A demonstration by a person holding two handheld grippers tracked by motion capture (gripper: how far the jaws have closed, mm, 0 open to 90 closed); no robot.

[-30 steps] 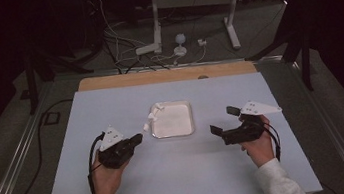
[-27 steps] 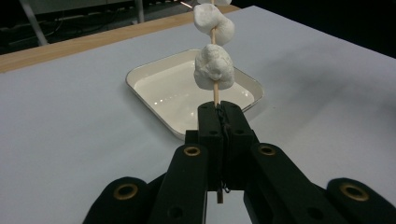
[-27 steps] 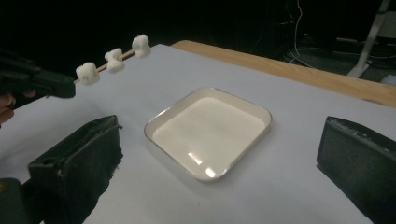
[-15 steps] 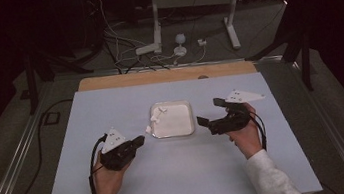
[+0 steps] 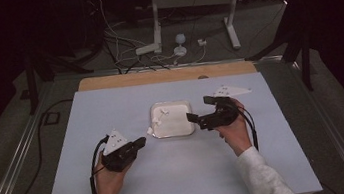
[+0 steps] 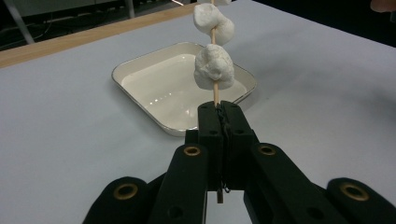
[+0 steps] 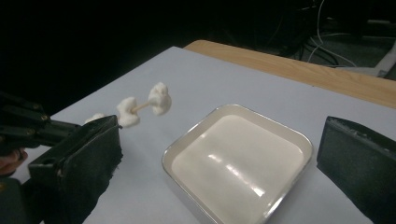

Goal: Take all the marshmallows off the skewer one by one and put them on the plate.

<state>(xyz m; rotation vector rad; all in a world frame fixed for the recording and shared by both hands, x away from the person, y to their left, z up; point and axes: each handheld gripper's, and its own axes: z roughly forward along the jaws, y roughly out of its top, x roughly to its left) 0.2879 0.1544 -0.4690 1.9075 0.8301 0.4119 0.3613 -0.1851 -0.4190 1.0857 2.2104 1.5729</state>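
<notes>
I am pinching a thin wooden skewer [image 6: 216, 91] in my left gripper [image 5: 139, 142], the jaws closed flat on its bare lower end, and the stick is rising away from me with white marshmallows [image 6: 214, 66] threaded on it, the lowest one sitting just above the jaw tips. On the high view the loaded end is hanging over the 9 o'clock edge of the white enamel tray [image 5: 188, 129], which is lying at the centre of the pale blue table [image 5: 125, 98]. My right gripper [image 5: 191, 117] is hovering at the tray's 3 o'clock rim with its jaws spread wide and nothing between them, facing the skewer across the tray. What worries me is the grip: I am holding only a short stub of a round, smooth stick, so any sideways push on the marshmallows could be twisting it in the jaws or sliding it out, most likely dropping the whole thing onto the tray or the table. If I am bringing the right jaws in to pull a marshmallow, I judge the soft pieces could be squashing or tearing rather than sliding, and a pull off the stick's line could be bending or snapping the wood. The open jaw nearest the rim could also be nudging the light tray.
</notes>
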